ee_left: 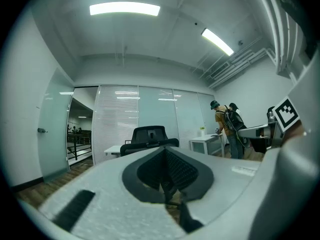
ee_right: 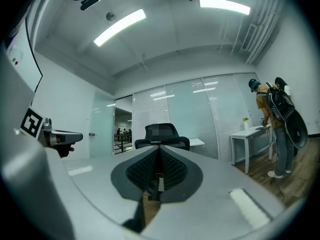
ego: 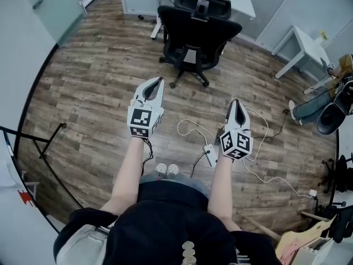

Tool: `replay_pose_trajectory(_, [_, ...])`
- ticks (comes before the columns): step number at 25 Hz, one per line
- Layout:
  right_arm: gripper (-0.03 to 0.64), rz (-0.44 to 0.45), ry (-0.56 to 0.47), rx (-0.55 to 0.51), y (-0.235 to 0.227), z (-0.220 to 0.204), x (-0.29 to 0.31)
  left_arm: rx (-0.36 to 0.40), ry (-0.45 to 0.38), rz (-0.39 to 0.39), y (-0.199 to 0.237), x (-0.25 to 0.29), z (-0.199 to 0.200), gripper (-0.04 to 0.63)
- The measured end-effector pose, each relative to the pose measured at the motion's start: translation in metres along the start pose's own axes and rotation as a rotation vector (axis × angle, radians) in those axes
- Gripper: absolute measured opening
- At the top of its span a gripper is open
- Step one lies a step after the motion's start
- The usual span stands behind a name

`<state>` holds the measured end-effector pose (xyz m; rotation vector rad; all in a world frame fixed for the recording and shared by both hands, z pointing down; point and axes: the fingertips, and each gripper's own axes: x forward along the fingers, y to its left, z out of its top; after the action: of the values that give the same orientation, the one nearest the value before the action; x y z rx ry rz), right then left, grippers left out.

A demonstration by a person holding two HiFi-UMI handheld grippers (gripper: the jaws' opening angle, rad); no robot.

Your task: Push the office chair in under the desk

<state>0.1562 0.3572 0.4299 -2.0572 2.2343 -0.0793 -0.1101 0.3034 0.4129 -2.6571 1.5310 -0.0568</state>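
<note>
Left claw (ego: pixel 159 81) and right claw (ego: pixel 234 104) were both clenched and empty, well apart from the office chair (ego: pixel 193 35), which stood far ahead, just short of the white surface (ego: pixel 237 1). An off-centre push could swivel the chair into a surface leg. The loose cable (ego: pixel 190 127) near the feet could trip. Bare floor (ego: pixel 99 76) lay open between.

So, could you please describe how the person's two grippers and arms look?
Both the left gripper and the right gripper are pale grey tapering shells with dark ribbed inner pads. Each carries a cube of black-and-white square markers. The forearms are bare; the person wears a black top.
</note>
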Motion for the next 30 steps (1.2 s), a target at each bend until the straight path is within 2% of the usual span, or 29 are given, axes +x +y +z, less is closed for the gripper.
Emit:
replay_pose_trajectory(11, [0.009, -0.033, -0.004, 0.01, 0.009, -0.008, -0.001, -0.016, 0.019, -0.017, 0.015, -0.002, -0.013, 0.006])
replay_pose_trajectory(18, [0.009, -0.027, -0.001, 0.005, 0.026, -0.013, 0.002, -0.034, 0.002, -0.049, 0.023, 0.003, -0.016, 0.006])
replay_pose_trajectory(24, [0.011, -0.028, -0.024, 0.011, 0.032, -0.011, 0.008, -0.028, -0.007, -0.039, 0.037, 0.006, -0.013, 0.007])
replay_pose_trajectory(26, [0.017, -0.029, -0.031, 0.014, 0.034, -0.01, 0.011, -0.031, -0.014, -0.047, 0.041, 0.008, -0.012, 0.066])
replay_pose_trajectory(30, [0.034, -0.015, -0.046, 0.025, 0.038, -0.005, 0.02, -0.04, -0.035, -0.055, 0.047, 0.012, -0.006, 0.105])
